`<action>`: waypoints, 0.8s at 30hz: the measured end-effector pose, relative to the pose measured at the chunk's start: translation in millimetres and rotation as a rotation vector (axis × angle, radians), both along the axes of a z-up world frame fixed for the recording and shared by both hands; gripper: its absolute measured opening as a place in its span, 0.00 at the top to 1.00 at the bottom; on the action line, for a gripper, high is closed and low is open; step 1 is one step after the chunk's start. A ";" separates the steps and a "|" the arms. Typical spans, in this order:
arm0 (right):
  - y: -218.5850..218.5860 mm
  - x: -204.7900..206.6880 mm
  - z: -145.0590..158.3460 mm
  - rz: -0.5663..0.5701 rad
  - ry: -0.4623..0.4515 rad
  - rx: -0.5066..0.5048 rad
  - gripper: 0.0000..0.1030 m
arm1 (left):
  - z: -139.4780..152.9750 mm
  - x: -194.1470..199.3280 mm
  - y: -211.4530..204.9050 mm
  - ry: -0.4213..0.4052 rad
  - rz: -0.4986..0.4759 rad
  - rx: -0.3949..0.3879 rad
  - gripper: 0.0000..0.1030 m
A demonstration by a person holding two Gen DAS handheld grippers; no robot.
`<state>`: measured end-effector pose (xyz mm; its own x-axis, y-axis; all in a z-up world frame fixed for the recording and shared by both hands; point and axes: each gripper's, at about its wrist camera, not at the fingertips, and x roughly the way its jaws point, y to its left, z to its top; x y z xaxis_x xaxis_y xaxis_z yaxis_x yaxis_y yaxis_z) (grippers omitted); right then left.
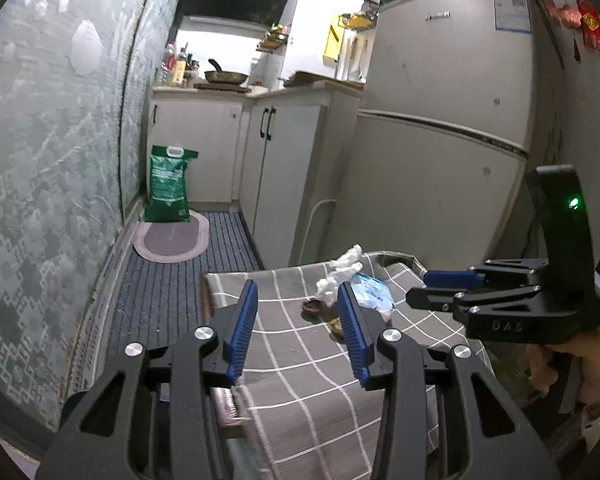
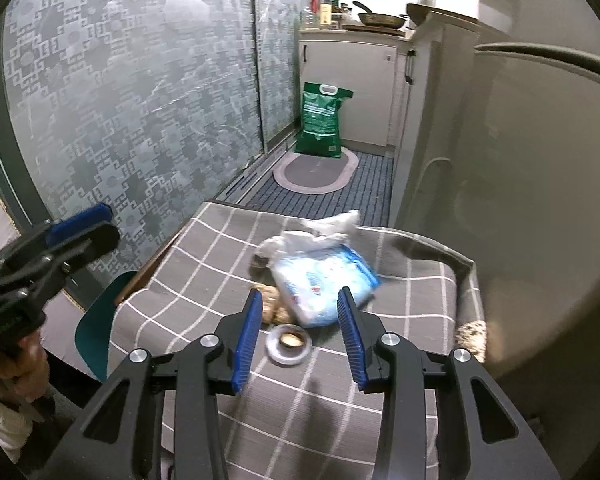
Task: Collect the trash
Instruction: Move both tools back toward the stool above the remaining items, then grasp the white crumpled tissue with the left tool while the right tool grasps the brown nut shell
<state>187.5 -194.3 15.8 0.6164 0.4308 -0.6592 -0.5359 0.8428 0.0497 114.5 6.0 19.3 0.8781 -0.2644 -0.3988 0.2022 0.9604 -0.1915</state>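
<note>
In the left wrist view, the left gripper (image 1: 298, 320) fills the lower centre of the frame, angled gently down over a table covered in a grey checked cloth (image 1: 300, 380). Its blue-padded fingers (image 1: 242, 328) stand partly apart with nothing between them and touch nothing. The right gripper (image 1: 420, 288) enters from the right edge, held by a hand (image 1: 560, 360) at lower right, pointing toward the trash.

In the right wrist view, the right gripper (image 2: 298, 328) tilts more steeply down from the lower centre, jaws partly apart and empty, hovering above the cloth. The trash lies mid-frame just beyond its tips: a crumpled white bag (image 2: 320, 236), a blue-and-white plastic packet (image 2: 324, 280), brown scraps (image 2: 272, 300) and a small round clear lid (image 2: 288, 346).
</note>
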 end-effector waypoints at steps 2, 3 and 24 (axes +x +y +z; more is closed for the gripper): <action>-6.4 0.9 1.6 -0.005 0.001 0.004 0.62 | -1.7 6.9 -4.4 0.012 -0.008 -0.009 0.59; -8.5 1.2 1.9 -0.008 0.002 0.007 0.63 | -2.8 12.0 -7.1 0.022 -0.017 -0.015 0.59; 24.9 9.4 -39.2 0.162 0.104 -0.139 0.80 | -19.4 99.7 -30.8 0.190 -0.101 -0.084 0.59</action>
